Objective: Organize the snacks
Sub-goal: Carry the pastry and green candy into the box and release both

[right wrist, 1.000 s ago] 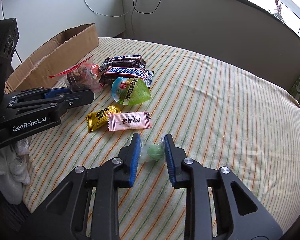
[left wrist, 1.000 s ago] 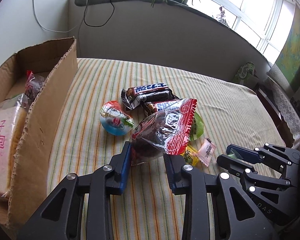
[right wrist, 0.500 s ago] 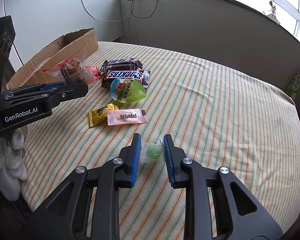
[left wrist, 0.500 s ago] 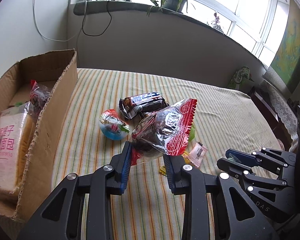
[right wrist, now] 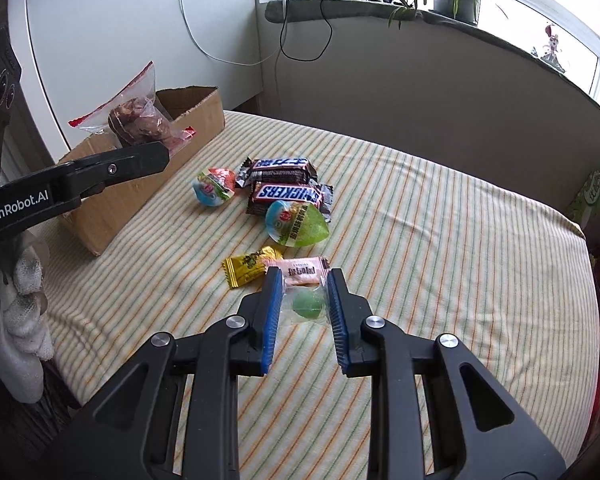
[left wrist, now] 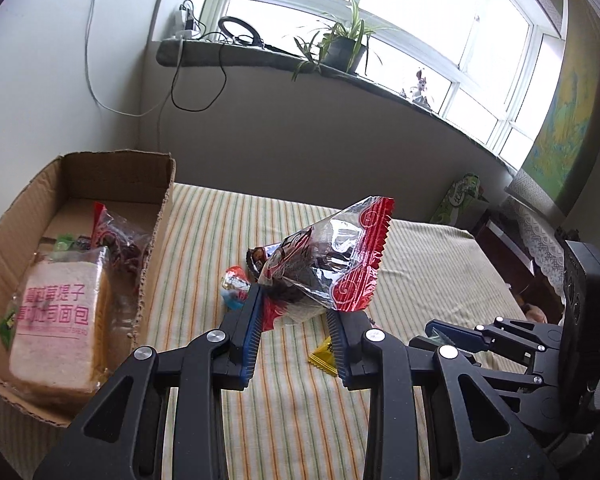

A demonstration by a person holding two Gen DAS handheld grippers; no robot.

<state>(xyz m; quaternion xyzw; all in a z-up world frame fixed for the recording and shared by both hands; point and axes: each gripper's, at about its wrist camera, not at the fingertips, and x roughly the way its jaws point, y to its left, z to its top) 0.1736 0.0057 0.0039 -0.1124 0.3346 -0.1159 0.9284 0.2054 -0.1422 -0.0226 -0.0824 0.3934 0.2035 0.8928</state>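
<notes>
at the far left the cardboard box (left wrist: pixel 100 184) is sitting against the left edge of the striped bed (right wrist: pixel 440 240), and it is already holding a bagged bread loaf (left wrist: pixel 56 320) and a clear snack pouch with a red seal (left wrist: pixel 116 236).

just right of the box, the left gripper (left wrist: pixel 296 320) is gripping the lower end of a red-and-clear snack bag (left wrist: pixel 332 264), lifted clear of the cover; in the right wrist view that bag is hanging close to the box's near wall, though i cannot tell whether it is over the opening. the hold is only on a corner of slippery film, so the bag is likely to swing or slide out if the hand is jerking sideways, and it could land short on the cover or catch the box rim.

toward the middle of the bed, a blue-and-red jelly cup (right wrist: pixel 214 186), two chocolate bars (right wrist: pixel 288 184) and a green jelly cup (right wrist: pixel 296 224) are lying together. nearer the front edge, a yellow candy (right wrist: pixel 252 266) and a pink candy (right wrist: pixel 306 270) are lying side by side.

further right, the right gripper (right wrist: pixel 304 308) is pinching a small green sweet (right wrist: pixel 308 304) by its clear wrapper, low over the cover. the wrapper is crinkly and the sweet round, so it may be squeezing out forward and rolling off.
</notes>
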